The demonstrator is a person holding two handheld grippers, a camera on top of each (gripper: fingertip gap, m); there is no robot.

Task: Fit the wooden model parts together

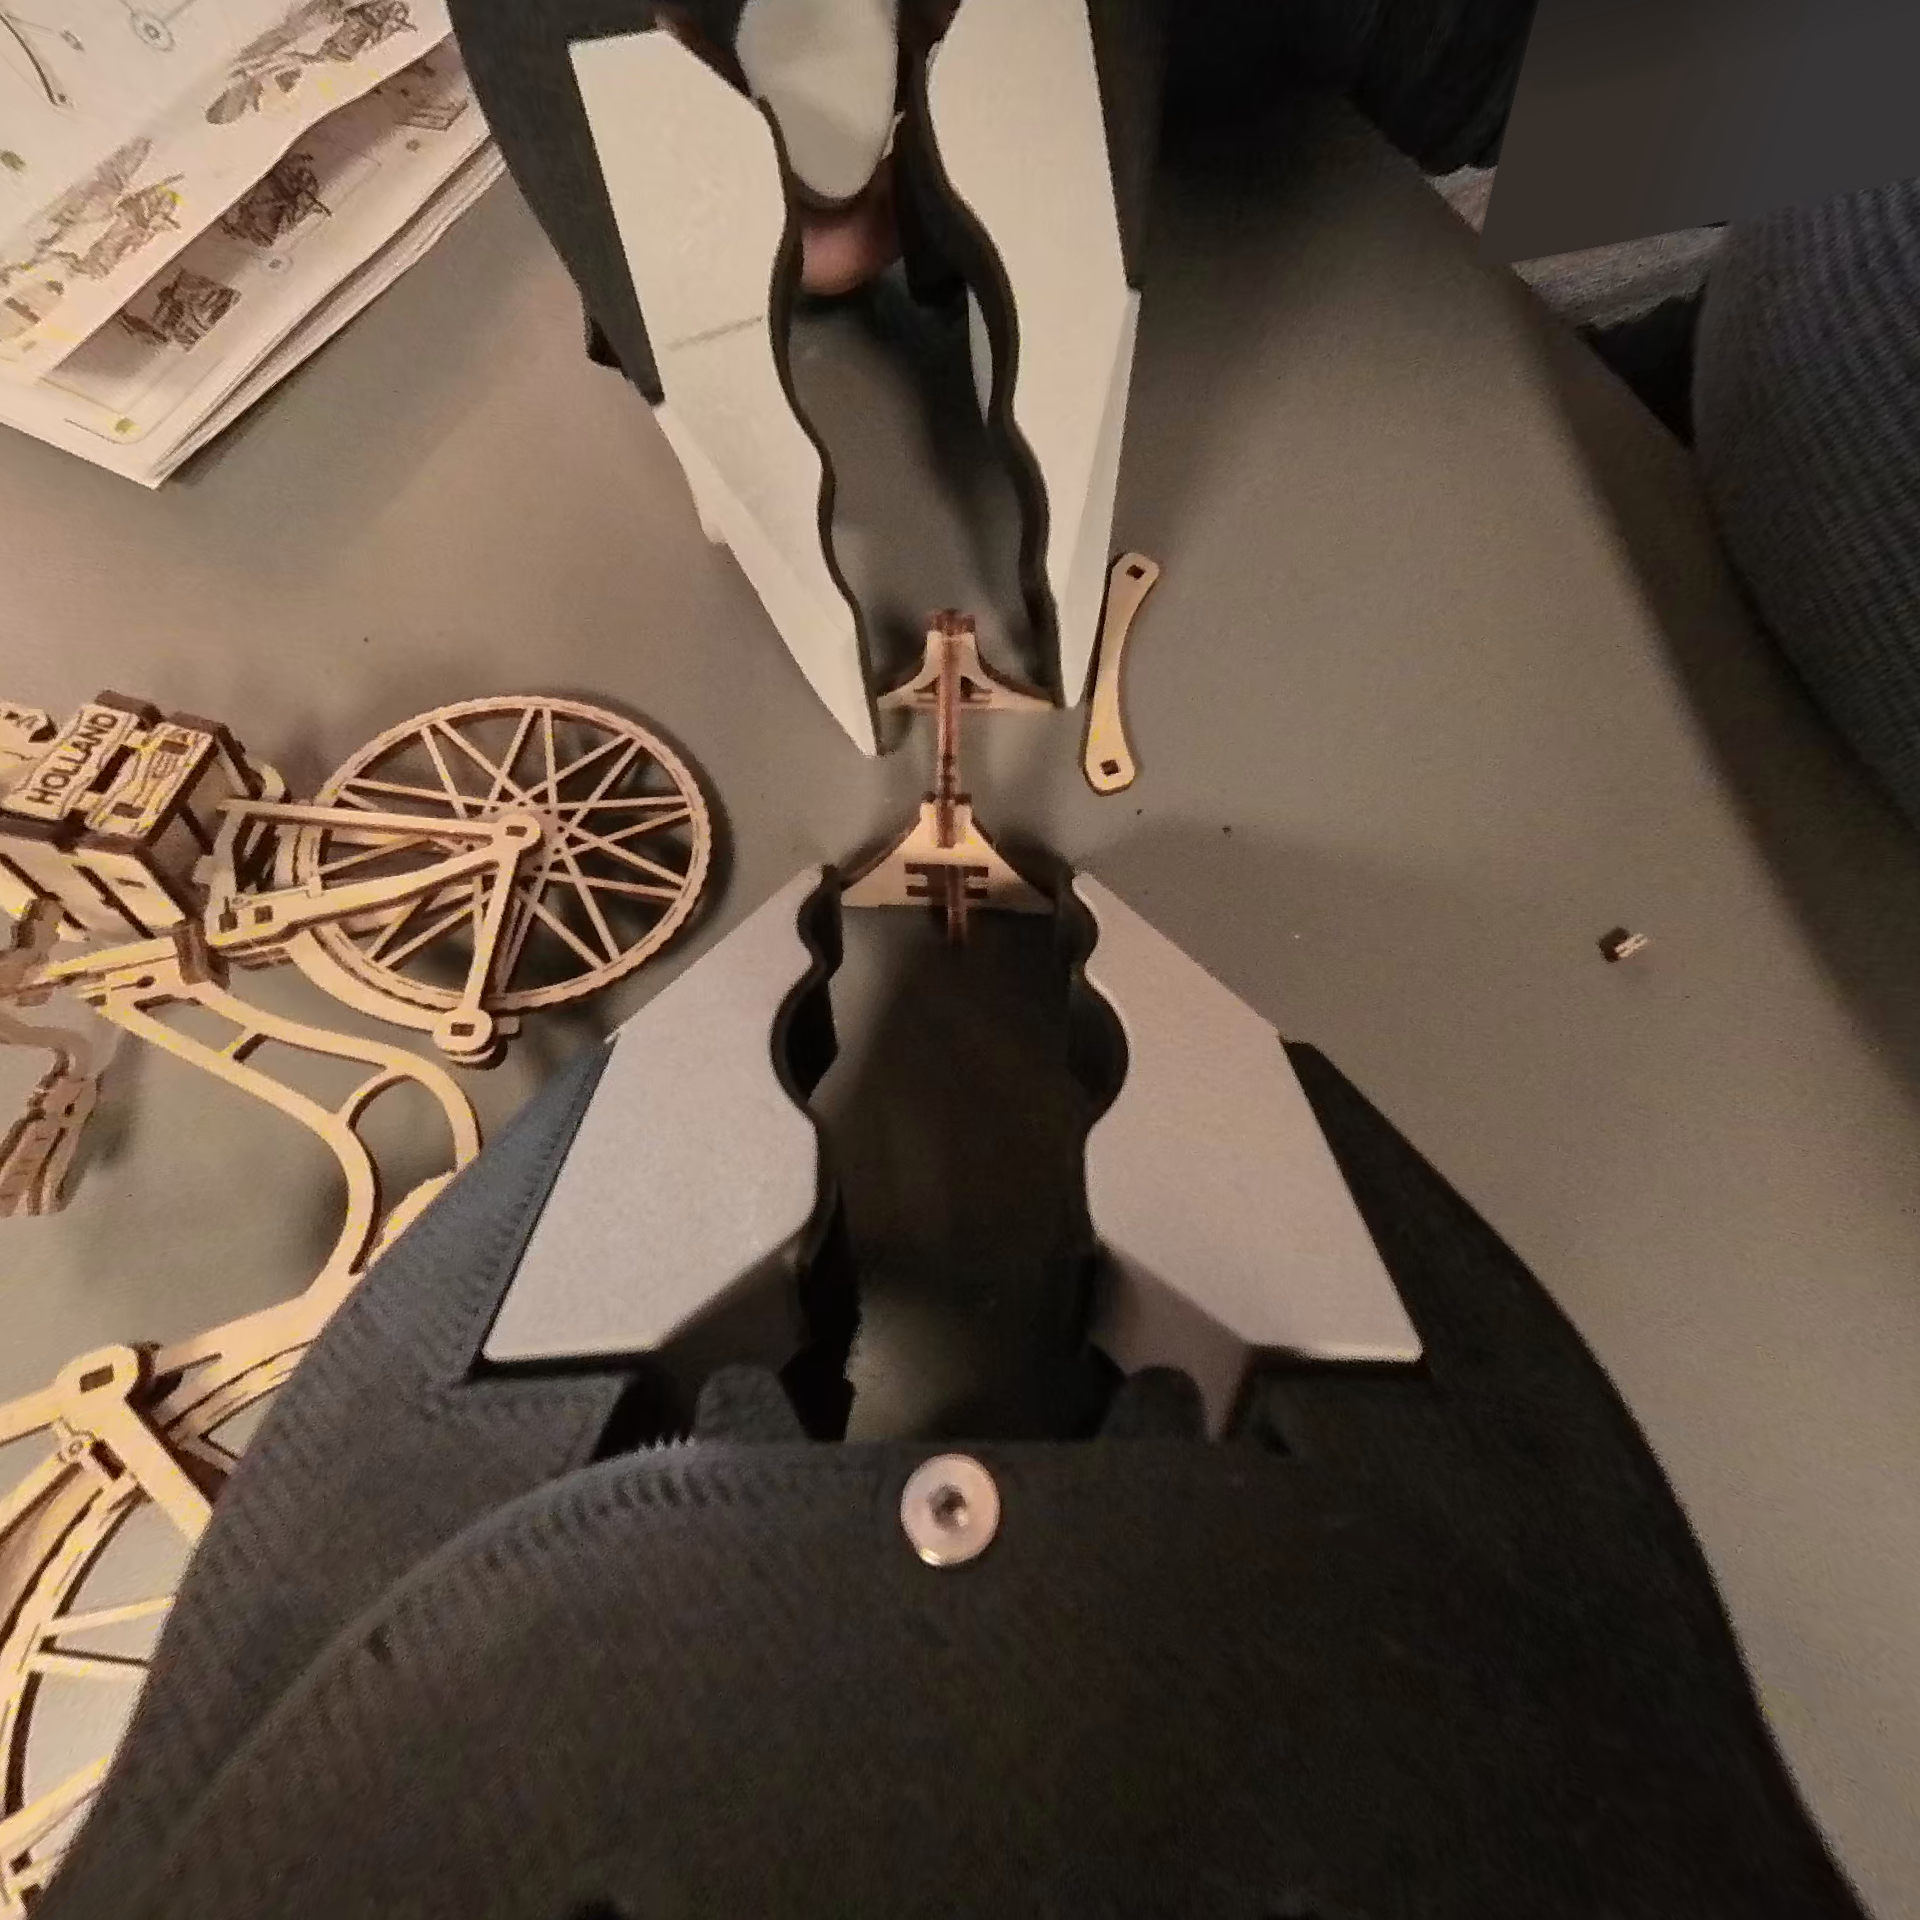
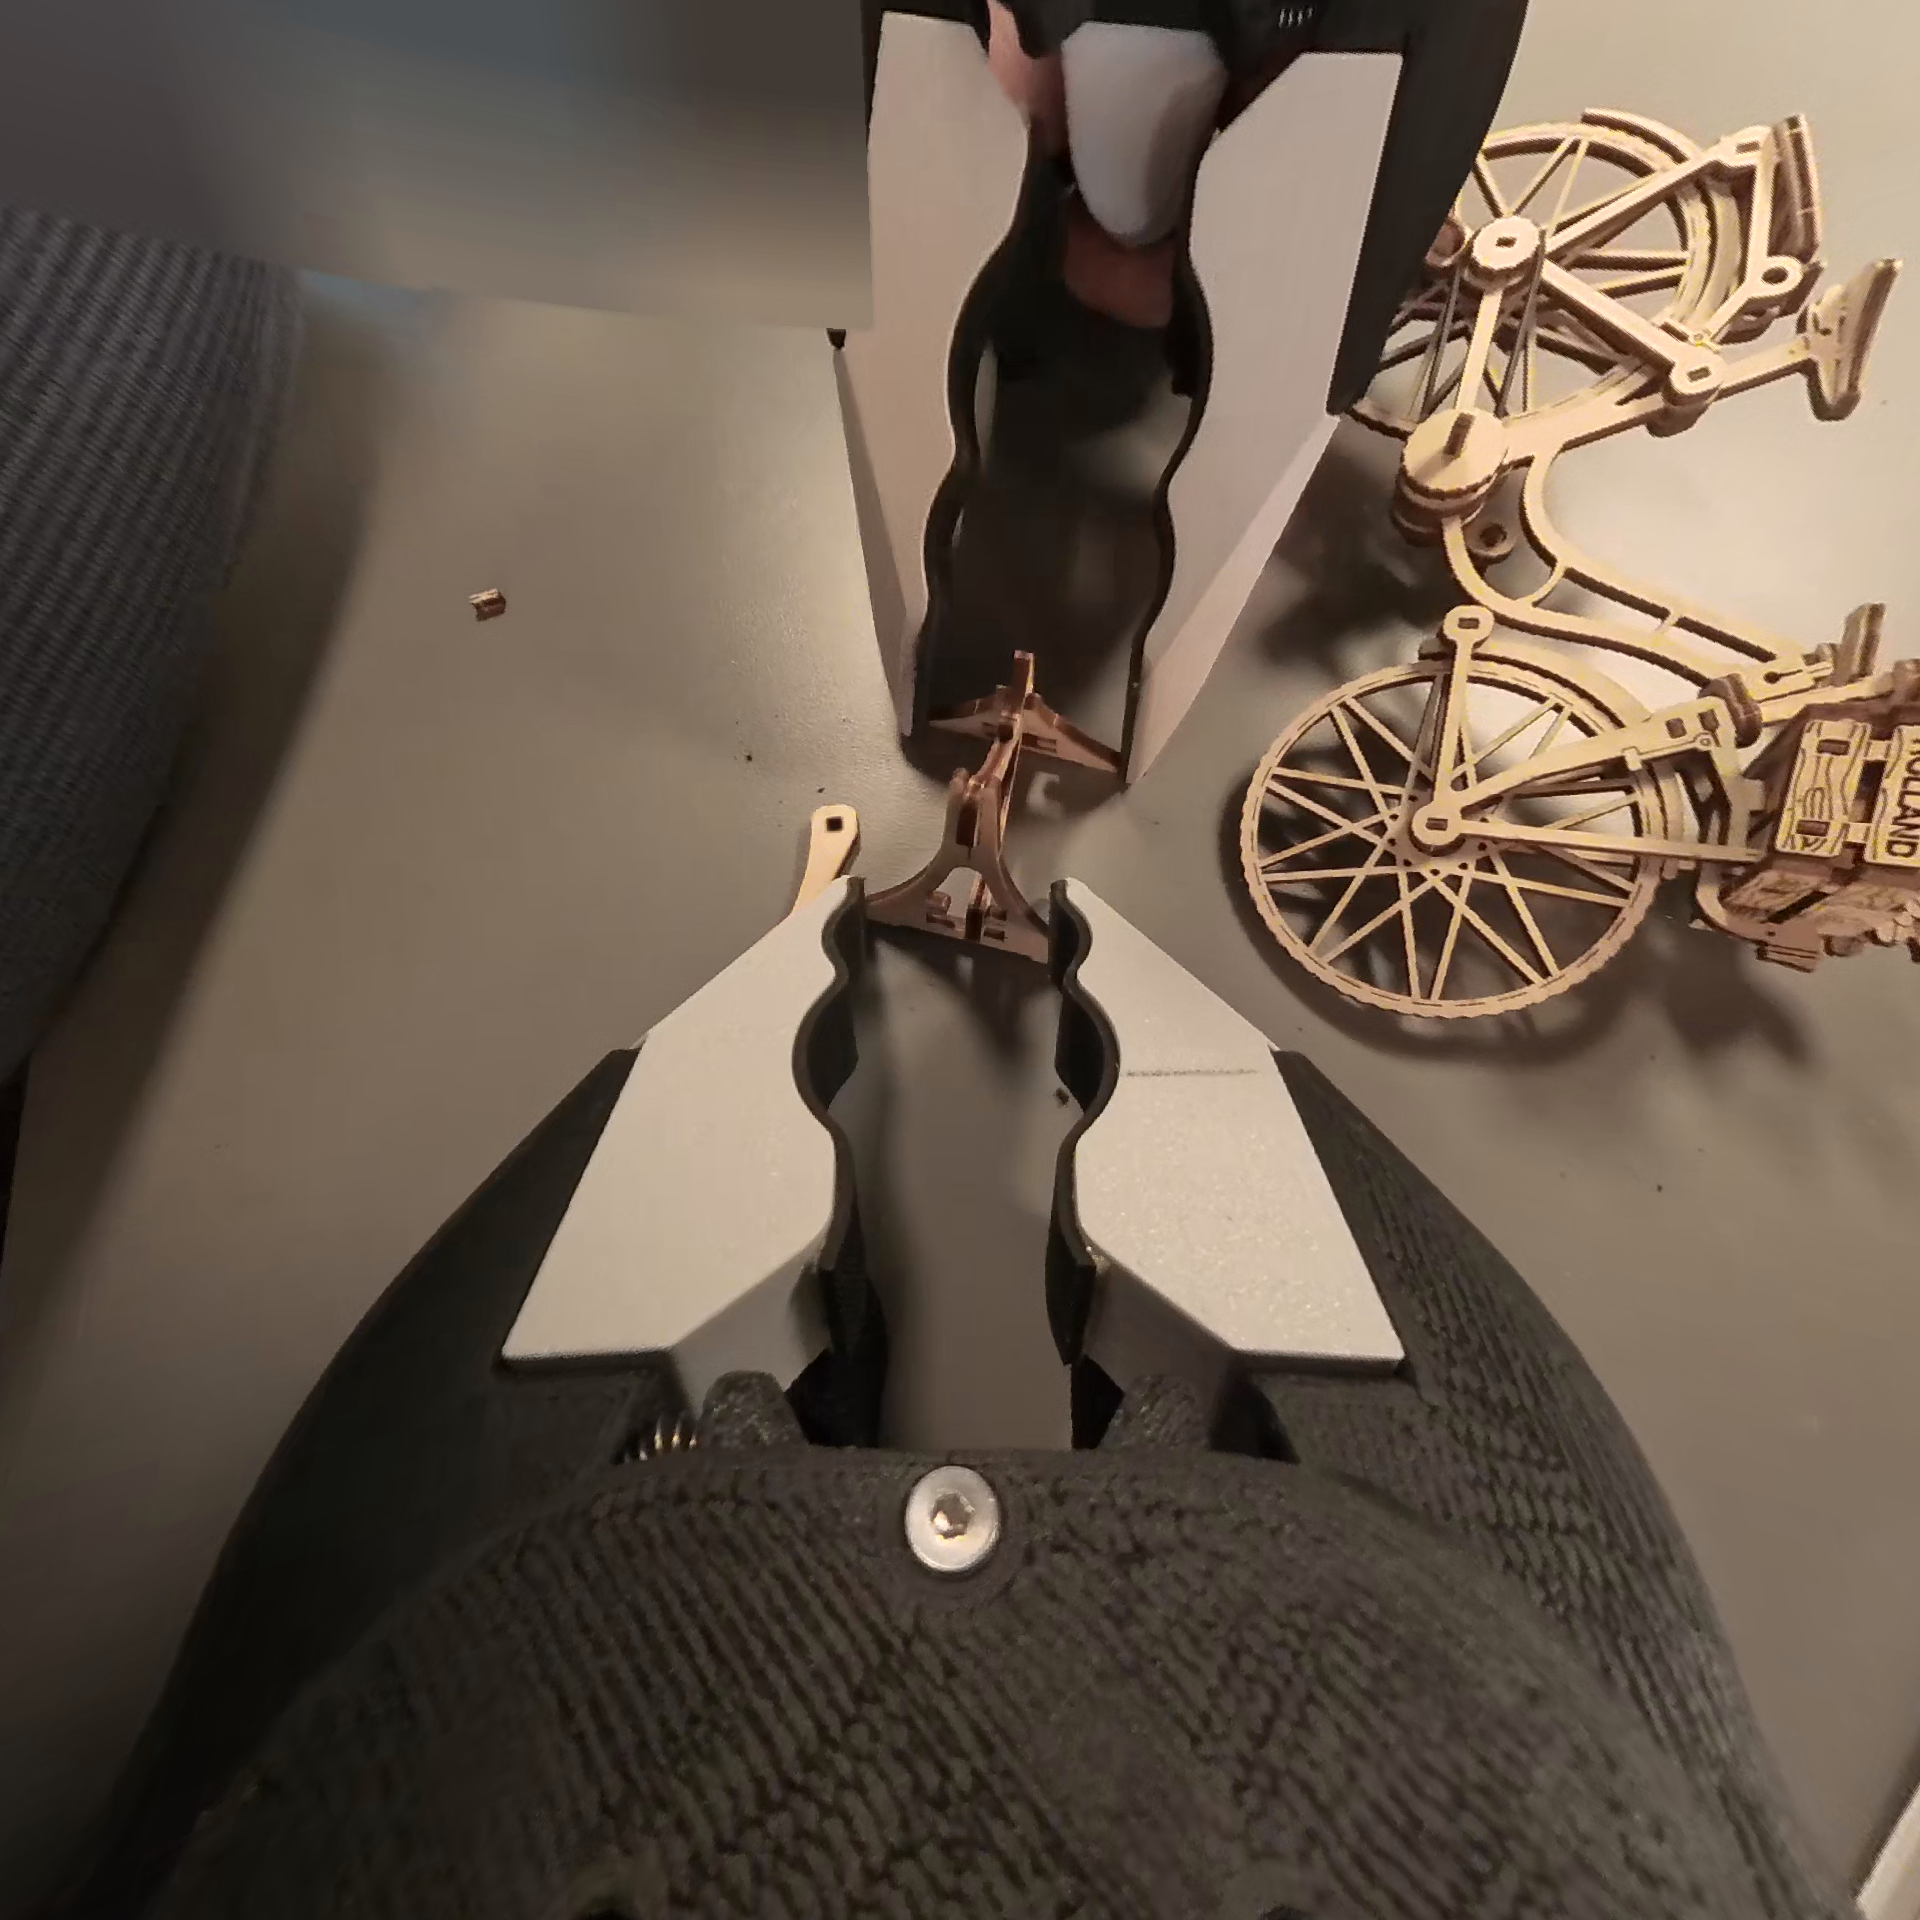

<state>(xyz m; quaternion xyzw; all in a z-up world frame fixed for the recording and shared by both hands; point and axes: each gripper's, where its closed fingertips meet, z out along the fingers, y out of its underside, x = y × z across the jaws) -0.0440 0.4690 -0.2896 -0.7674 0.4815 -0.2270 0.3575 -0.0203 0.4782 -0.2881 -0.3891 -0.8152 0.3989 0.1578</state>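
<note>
— Left gripper (image 1: 948, 894) clenched what?
— One foot of the wooden stand (image 1: 948, 790); the right gripper (image 1: 961, 701) opposite clenched the other foot.
— Beside them?
— Bicycle model (image 1: 312, 894) to the left's left, curved strip (image 1: 1117, 675) to its right

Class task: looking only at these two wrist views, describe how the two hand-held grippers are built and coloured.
Both match. The left gripper and right gripper each have a black, ribbed printed body with one silver hex screw at the centre. Their jaws are pale grey wedges lined with black, wavy-edged pads. A small coil spring shows on the right one.
</note>
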